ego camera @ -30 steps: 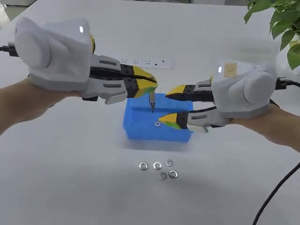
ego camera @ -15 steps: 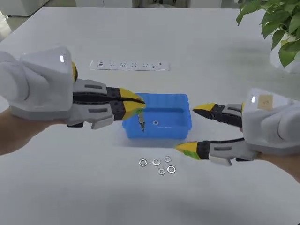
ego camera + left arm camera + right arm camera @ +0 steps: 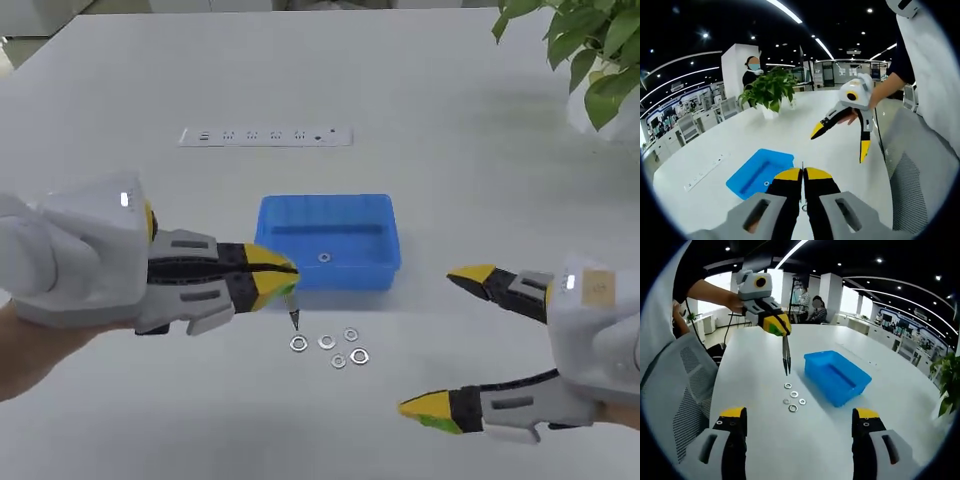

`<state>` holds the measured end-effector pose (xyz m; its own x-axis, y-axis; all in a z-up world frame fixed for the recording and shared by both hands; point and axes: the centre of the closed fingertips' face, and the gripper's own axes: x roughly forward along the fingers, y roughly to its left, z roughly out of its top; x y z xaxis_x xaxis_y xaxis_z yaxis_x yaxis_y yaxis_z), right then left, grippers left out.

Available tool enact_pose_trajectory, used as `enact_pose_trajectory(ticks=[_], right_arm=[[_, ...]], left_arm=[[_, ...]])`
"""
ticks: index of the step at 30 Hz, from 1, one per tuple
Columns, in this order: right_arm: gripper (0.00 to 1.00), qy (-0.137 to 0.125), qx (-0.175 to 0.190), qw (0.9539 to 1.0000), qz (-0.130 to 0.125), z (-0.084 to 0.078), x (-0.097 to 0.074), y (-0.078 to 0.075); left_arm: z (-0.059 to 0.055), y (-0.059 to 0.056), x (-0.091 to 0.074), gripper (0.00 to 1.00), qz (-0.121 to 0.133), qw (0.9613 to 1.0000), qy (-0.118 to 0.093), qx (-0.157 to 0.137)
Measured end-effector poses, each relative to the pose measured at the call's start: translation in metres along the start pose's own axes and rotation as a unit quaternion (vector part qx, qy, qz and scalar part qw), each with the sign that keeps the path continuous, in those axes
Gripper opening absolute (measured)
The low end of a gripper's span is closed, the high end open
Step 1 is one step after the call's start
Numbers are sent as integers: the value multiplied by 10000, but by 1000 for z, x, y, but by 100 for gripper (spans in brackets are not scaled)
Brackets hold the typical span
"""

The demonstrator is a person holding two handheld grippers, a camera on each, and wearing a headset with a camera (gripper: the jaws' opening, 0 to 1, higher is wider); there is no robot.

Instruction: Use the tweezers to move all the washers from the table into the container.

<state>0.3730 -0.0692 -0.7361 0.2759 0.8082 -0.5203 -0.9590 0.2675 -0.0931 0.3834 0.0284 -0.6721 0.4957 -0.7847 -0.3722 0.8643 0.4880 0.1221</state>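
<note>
Five washers lie loose; left gripper jaws pinch tweezers — right gripper jaws wide.

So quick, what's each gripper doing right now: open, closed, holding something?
Left gripper: closed on the tweezers.
Right gripper: open, holding nothing.

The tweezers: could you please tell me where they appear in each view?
Head view: tweezers at centre, tip just over the washers.
Left gripper view: tweezers bottom centre, thin tip between the jaws.
Right gripper view: tweezers upper left, hanging above the washers.
Shared landmark: blue container.
</note>
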Motion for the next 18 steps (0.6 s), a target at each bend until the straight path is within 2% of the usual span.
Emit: enact_pose_trajectory(ticks=[5,7,9,14,18], right_arm=[[95,13,63,9999,98,-6,0,11],[100,54,2,10000,54,-8,1,12],[100,71,-126,9999,26,-10,1,12],[100,27,-100,9997,203,-7,8,19],[100,-49,-43,9997,215,-3,11,20]], left_arm=[[-7,-3,1,5,24,10000,29,-51],[-9,-4,1,5,32,10000,16,-70],[-13,-3,1,5,31,9999,25,-113],[-19,-4,3,5,18,9998,37,-191],[-21,-5,6,5,-36,9997,48,-220]])
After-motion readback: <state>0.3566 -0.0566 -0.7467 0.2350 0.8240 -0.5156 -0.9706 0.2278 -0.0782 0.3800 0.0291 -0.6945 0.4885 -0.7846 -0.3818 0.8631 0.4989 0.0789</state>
